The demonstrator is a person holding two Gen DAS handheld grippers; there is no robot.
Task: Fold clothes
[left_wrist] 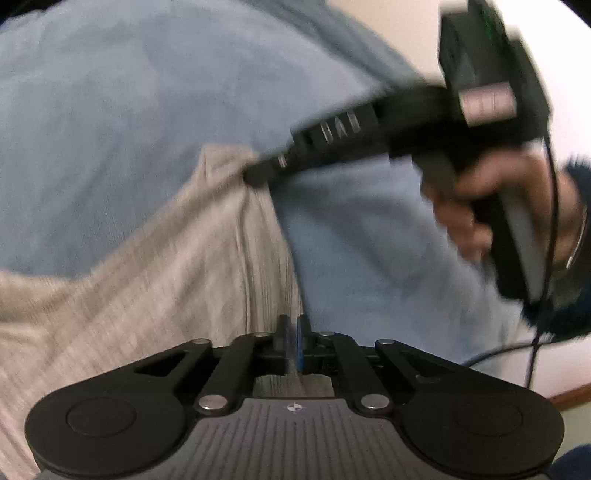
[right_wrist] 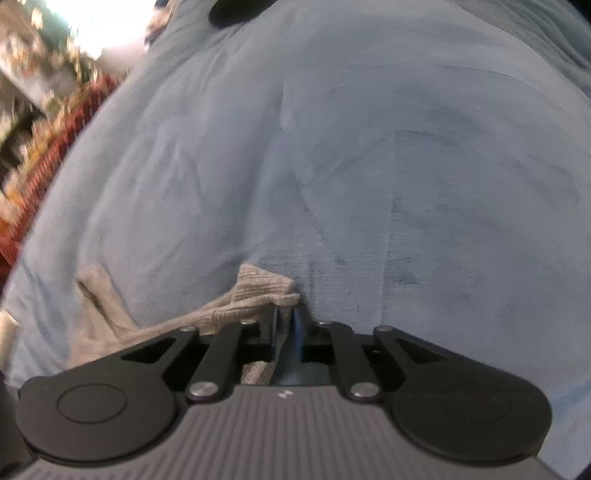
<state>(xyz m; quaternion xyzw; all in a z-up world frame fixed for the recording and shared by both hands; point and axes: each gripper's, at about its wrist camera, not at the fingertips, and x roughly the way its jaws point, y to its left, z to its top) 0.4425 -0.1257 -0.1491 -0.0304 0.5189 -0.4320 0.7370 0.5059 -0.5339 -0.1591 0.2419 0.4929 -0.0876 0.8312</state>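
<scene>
A beige ribbed garment [left_wrist: 166,277] lies on a light blue sheet [left_wrist: 110,92]. In the left wrist view my left gripper [left_wrist: 294,332] is shut on the garment's near edge, and the fabric runs in between its fingers. Further away, my right gripper [left_wrist: 256,177] pinches a raised corner of the same garment. In the right wrist view that corner [right_wrist: 255,291] bunches at the tips of my right gripper [right_wrist: 286,317], with cloth between its fingers. The rest of the garment trails off to the left over the sheet [right_wrist: 369,147].
A person's hand [left_wrist: 480,210] grips the right tool's handle, and a black cable [left_wrist: 546,295] hangs from it. A red patterned rug [right_wrist: 55,147] and blurred clutter lie beyond the sheet's left edge. A dark object [right_wrist: 236,13] sits at the far end.
</scene>
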